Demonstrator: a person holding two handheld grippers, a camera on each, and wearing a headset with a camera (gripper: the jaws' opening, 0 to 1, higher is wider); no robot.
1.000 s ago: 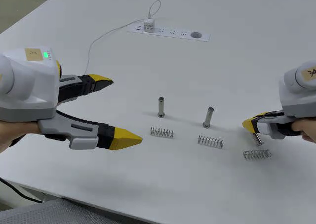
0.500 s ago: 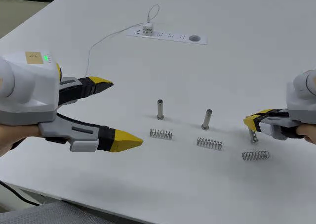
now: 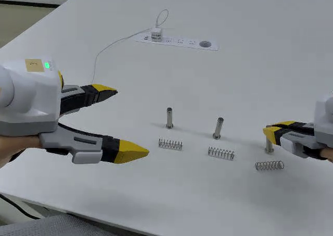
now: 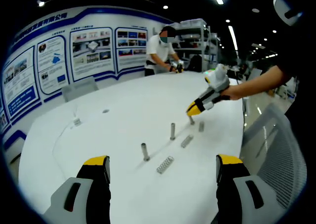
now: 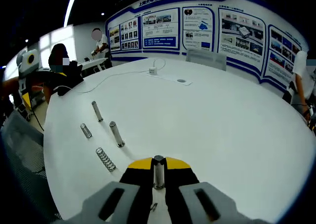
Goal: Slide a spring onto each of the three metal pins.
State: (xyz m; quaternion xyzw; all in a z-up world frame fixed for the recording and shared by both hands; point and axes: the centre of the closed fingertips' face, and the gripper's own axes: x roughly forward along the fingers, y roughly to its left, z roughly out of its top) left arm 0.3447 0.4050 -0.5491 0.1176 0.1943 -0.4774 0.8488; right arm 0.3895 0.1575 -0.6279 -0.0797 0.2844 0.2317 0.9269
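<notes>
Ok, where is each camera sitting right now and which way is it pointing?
Head view: on the headset, looking forward and down at the table; left tongs open, right tongs shut on a pin.
Left gripper view: on the left tongs, facing across the other pins toward the right tongs and the person's arm; own jaws wide apart.
Right gripper view: on the right tongs, facing the power strip; own jaws around the pin.
Shared: all show loose springs.

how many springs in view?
3, all lying loose on the table: left spring in front of the left pin, middle spring in front of the middle pin, right spring beside the right tool, which grips the right pin.
</notes>
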